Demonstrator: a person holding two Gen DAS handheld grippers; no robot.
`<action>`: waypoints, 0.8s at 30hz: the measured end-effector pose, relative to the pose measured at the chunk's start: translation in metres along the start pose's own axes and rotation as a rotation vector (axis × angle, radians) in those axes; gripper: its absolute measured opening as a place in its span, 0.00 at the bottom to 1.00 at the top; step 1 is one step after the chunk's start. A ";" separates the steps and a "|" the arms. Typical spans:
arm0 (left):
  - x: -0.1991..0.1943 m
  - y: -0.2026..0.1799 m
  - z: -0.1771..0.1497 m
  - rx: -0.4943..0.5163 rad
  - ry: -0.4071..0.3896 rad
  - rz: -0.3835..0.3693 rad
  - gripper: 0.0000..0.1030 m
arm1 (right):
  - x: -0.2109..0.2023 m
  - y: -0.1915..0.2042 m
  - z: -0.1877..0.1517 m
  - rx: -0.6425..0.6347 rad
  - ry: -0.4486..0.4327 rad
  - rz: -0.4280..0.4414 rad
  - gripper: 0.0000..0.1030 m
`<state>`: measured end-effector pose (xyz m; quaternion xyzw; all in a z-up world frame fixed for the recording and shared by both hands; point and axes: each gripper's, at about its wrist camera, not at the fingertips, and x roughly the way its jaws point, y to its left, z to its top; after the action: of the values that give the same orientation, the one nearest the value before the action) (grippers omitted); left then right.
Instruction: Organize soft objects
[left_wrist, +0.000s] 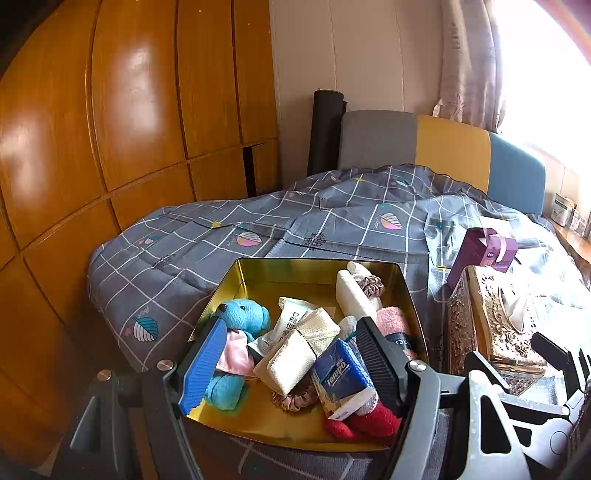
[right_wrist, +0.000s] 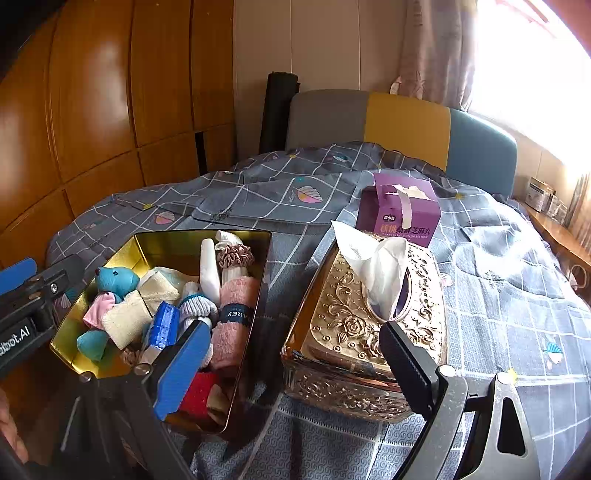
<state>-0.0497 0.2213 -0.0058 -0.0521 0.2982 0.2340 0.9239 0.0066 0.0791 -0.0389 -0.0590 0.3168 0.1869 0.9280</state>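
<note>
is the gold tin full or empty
Nearly full: the gold tin holds a blue teddy, rolled pink towel, tissue packs and scrunchies; bare bottom shows only at its far-left corner.

Glossy gold metal tin (left_wrist: 258, 275), plush bear (left_wrist: 242, 314)

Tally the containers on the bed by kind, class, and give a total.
Gold tins: 1
Ornate tissue boxes: 1
Purple cartons: 1
Total: 3
</note>
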 end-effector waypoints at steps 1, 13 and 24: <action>0.000 0.000 0.000 0.000 0.001 0.000 0.71 | 0.000 0.000 0.000 0.001 0.001 0.000 0.91; 0.000 0.001 0.000 -0.001 0.004 0.000 0.71 | 0.001 0.001 -0.002 0.000 0.007 0.001 0.91; -0.002 0.001 -0.001 0.014 -0.005 -0.011 0.71 | 0.002 0.002 -0.003 -0.004 0.007 -0.001 0.91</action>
<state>-0.0519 0.2208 -0.0058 -0.0468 0.2973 0.2272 0.9262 0.0059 0.0807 -0.0425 -0.0615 0.3198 0.1868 0.9269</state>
